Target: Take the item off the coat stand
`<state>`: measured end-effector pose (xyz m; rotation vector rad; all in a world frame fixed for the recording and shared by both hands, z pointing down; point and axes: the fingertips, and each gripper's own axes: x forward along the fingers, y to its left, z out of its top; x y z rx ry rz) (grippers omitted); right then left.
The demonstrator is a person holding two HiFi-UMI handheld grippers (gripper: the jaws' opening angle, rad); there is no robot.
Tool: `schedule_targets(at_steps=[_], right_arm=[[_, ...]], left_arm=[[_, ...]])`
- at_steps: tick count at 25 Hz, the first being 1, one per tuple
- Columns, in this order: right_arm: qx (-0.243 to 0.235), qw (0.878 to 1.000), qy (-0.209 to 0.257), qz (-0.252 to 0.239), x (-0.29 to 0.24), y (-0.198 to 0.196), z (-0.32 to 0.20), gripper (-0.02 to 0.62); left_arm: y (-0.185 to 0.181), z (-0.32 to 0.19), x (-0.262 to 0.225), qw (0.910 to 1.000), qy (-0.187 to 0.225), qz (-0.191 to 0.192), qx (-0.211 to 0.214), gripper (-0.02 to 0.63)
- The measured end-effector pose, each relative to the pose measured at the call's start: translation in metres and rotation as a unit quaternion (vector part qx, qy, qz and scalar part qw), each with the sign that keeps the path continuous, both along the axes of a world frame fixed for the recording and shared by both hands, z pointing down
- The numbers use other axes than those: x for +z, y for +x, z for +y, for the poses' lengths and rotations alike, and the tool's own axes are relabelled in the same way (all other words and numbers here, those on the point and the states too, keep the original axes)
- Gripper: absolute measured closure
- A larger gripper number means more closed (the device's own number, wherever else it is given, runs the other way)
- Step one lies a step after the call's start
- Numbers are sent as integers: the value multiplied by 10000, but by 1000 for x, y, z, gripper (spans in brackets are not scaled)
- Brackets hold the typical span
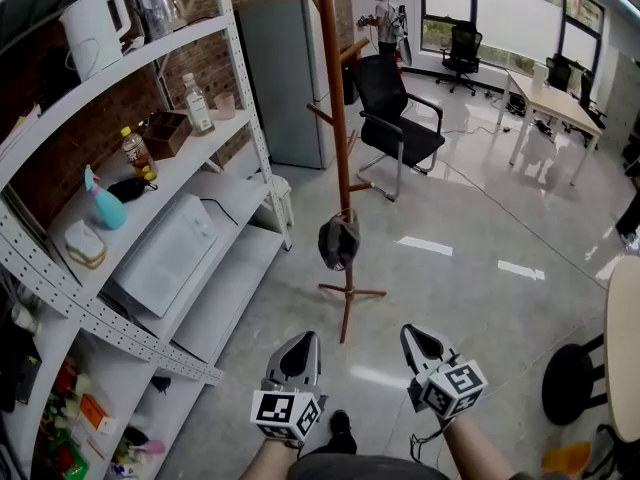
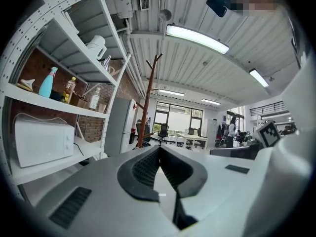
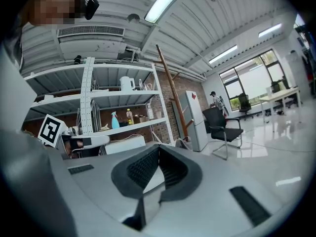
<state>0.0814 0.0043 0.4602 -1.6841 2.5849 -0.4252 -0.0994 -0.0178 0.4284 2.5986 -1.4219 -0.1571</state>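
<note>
A brown wooden coat stand (image 1: 335, 118) rises from the glossy floor ahead of me. A dark grey cap (image 1: 338, 240) hangs from a low peg on its pole. Both grippers are held low in the head view, well short of the stand and apart from the cap. My left gripper (image 1: 304, 341) sits just left of the stand's base line, jaws shut and empty. My right gripper (image 1: 419, 338) is to its right, also shut with nothing in it. The stand (image 2: 143, 110) shows in the left gripper view beyond my left gripper (image 2: 159, 149), and again in the right gripper view as a stand (image 3: 174, 95) beyond my right gripper (image 3: 159, 148). Neither gripper view shows the cap.
White metal shelving (image 1: 250, 118) runs along the left with a microwave (image 1: 165, 253), a spray bottle (image 1: 105, 206) and a kettle (image 1: 95, 28). A fridge (image 1: 285, 78) and a black office chair (image 1: 395, 108) stand behind the stand. A round table (image 1: 625, 348) and a stool (image 1: 575, 383) are at the right.
</note>
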Motion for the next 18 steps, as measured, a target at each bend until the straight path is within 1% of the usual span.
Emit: schedule_targets(at_steps=[2,5,9,14,18], right_arm=[[59,10000,-25,-46,2,-3,-14,591],[57,9997,-38,217,8,-7,-34,591],[115,9996,-100,247,12,-13,-58,591],[234,9990,-203,308,19,-17,-76,591],[265,9990,-205,297,19,-23,-89,591]], left_arm=[[-2,-15,1,10000,-23,-9,29,600],[-8,-39,6,9999,-95,38,51,600],[-13,-65,12,9997,-180,104,135,600],[-14,-85,18,9991,-246,79,335,600],[-17,-99,21,9989,-259,64,396,600]])
